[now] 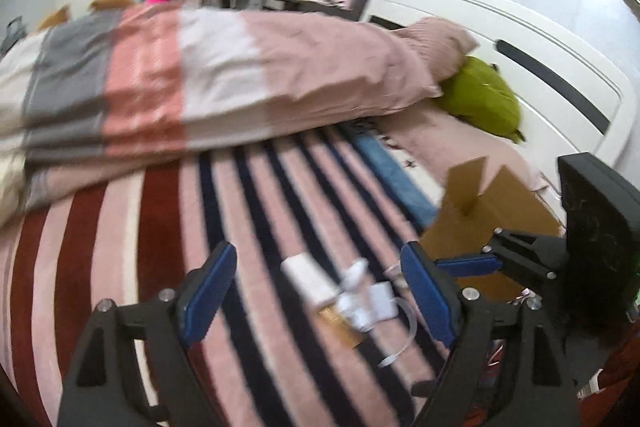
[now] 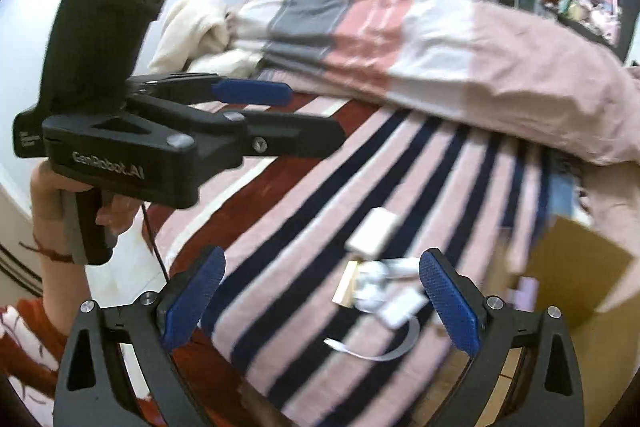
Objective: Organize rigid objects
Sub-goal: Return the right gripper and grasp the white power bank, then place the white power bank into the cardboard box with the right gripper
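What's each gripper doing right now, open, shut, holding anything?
Left gripper: open, nothing held, small white items on the bed beyond its pads.
Right gripper: open, nothing held, above the same white items.

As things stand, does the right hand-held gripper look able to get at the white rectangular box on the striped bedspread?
Probably yes. The right hand-held gripper is open and empty, and the white rectangular box lies uncovered ahead of it. Only the small white gadgets and cable lie nearer, low on the bedspread.

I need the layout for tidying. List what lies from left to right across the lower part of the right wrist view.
Person's hand on the left gripper → right gripper's left finger → small white items on the striped blanket → right finger → cardboard box.
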`<move>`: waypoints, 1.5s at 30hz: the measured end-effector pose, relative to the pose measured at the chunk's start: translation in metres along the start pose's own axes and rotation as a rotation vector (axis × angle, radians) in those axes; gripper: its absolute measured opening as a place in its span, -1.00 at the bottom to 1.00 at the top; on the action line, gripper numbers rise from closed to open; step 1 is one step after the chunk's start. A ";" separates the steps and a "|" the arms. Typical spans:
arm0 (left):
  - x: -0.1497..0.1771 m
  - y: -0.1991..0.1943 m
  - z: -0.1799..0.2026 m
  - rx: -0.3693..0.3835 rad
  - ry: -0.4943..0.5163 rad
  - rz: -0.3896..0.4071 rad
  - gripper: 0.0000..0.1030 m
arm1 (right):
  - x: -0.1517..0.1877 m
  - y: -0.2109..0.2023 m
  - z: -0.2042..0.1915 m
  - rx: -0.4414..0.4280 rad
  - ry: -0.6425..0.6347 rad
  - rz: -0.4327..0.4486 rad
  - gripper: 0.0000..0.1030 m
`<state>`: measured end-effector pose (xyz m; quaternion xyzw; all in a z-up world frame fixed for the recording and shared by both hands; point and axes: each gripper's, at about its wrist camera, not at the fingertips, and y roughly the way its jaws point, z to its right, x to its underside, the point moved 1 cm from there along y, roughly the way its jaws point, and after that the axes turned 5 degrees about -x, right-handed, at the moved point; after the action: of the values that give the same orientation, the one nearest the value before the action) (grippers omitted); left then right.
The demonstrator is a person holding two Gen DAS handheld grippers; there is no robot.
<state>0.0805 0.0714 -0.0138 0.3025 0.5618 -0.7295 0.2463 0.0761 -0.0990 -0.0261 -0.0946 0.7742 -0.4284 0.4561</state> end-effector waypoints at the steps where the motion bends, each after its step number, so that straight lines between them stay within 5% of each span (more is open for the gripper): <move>1: 0.010 0.004 -0.012 -0.005 -0.023 -0.008 0.59 | 0.000 0.013 -0.002 -0.013 0.011 -0.016 0.80; 4: 0.033 0.017 -0.032 -0.016 -0.072 -0.023 0.59 | 0.003 0.060 0.003 -0.015 0.072 -0.076 0.65; 10: 0.073 0.029 -0.062 -0.030 -0.154 -0.062 0.59 | 0.009 0.135 0.068 0.124 0.275 -0.129 0.21; 14: 0.081 0.029 -0.070 -0.042 -0.184 -0.075 0.59 | 0.008 0.165 0.096 0.175 0.317 -0.155 -0.11; 15: 0.082 0.029 -0.071 -0.043 -0.189 -0.075 0.59 | 0.007 0.169 0.099 0.188 0.323 -0.166 -0.38; 17: 0.081 0.027 -0.070 -0.040 -0.193 -0.074 0.59 | 0.006 0.168 0.098 0.214 0.300 -0.163 -0.40; 21: 0.070 0.026 -0.060 0.026 -0.196 -0.061 0.59 | 0.006 0.144 0.070 0.191 0.185 -0.110 -0.40; 29: 0.022 0.015 0.008 0.224 -0.119 -0.014 0.56 | 0.001 0.055 -0.005 0.005 -0.004 0.023 -0.40; 31: 0.009 0.013 0.030 0.263 -0.087 -0.008 0.17 | 0.003 0.031 -0.015 -0.003 -0.034 0.064 -0.41; 34: -0.010 0.015 0.068 0.297 -0.025 -0.017 -0.23 | 0.005 -0.002 -0.010 0.014 -0.039 0.121 -0.41; 41: -0.046 0.048 0.156 0.361 0.090 -0.076 -0.24 | 0.024 -0.067 0.049 0.085 0.044 0.209 -0.41; 45: -0.059 0.081 0.202 0.385 0.158 -0.175 -0.24 | 0.042 -0.092 0.084 0.134 0.103 0.168 -0.41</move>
<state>0.1449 -0.1432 0.0117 0.3500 0.4540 -0.8159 0.0752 0.0955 -0.2268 -0.0012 0.0238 0.7714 -0.4438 0.4553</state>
